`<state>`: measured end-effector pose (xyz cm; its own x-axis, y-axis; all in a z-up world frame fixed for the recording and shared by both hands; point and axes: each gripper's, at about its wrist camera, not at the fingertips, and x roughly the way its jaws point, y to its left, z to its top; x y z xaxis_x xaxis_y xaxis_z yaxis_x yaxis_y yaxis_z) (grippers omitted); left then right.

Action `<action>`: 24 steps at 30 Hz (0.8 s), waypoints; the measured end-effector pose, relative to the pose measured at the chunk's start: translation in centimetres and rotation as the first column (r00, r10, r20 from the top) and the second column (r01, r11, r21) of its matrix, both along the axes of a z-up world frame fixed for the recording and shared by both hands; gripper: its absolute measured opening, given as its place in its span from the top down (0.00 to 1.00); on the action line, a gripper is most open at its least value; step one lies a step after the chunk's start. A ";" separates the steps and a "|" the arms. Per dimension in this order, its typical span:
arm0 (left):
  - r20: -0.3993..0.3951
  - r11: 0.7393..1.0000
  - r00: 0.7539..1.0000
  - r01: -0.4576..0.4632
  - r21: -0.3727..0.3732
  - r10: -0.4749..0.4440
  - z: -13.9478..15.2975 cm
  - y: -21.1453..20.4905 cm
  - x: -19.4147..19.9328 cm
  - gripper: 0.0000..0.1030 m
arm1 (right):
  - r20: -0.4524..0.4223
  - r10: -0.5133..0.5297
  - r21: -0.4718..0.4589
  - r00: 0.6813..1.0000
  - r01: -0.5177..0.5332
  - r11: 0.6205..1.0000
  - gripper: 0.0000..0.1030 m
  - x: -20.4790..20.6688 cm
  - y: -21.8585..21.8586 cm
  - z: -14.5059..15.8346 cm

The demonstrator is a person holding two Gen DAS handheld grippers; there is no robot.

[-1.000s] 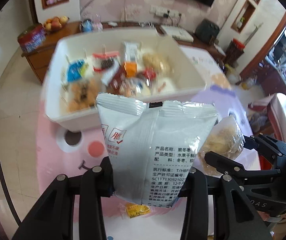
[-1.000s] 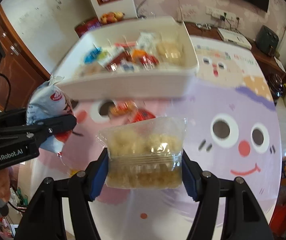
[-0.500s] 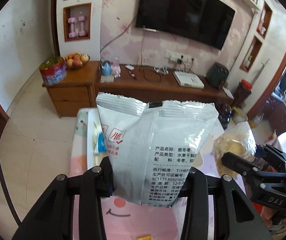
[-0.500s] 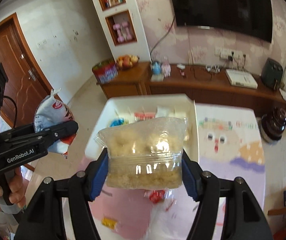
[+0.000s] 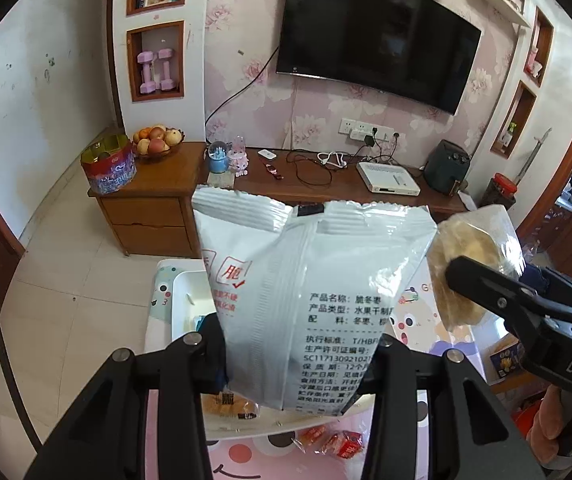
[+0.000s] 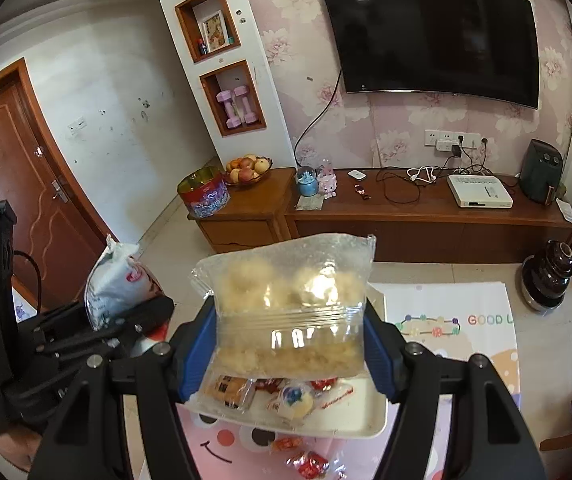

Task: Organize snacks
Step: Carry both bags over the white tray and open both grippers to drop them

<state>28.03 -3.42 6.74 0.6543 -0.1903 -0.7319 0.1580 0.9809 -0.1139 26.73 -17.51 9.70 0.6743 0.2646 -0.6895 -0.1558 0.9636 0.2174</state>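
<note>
My left gripper is shut on a white snack bag with printed text, held upright high above the table. My right gripper is shut on a clear packet of pale yellow snacks. That packet also shows at the right of the left wrist view, and the white bag at the left of the right wrist view. Below both sits a white tray holding several wrapped snacks. The two grippers are side by side, apart.
Small red wrapped snacks lie on the pink cartoon tablecloth in front of the tray; they also show in the left wrist view. Beyond the table are a wooden TV cabinet, a wall television and a tiled floor.
Both grippers have lifted and tilted up with their packets. The tray has dropped from the middle of the views to the bottom, and the room's far wall now fills the frames.
</note>
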 end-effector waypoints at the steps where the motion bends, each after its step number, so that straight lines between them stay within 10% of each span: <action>1: -0.004 1.000 1.000 0.000 0.004 0.000 -0.2 -0.2 0.2 0.60 | -0.007 -0.002 -0.003 1.000 0.002 1.000 0.35 0.3 0.0 -0.2; 8: -0.061 0.999 0.998 -0.032 0.043 0.034 -3.0 -0.7 2.3 0.57 | -0.092 0.006 -0.027 0.996 -0.008 1.000 0.34 3.1 0.3 -3.2; 12: -0.079 0.995 0.994 -0.065 0.079 0.071 -4.4 -0.2 3.0 0.18 | -0.135 0.023 -0.042 0.991 -0.029 0.999 0.34 4.0 0.8 -4.4; 24: -0.080 0.989 0.988 -0.129 0.067 0.134 -5.1 1.7 2.8 0.18 | -0.143 0.011 -0.020 0.990 -0.014 1.000 0.33 3.8 0.4 -5.1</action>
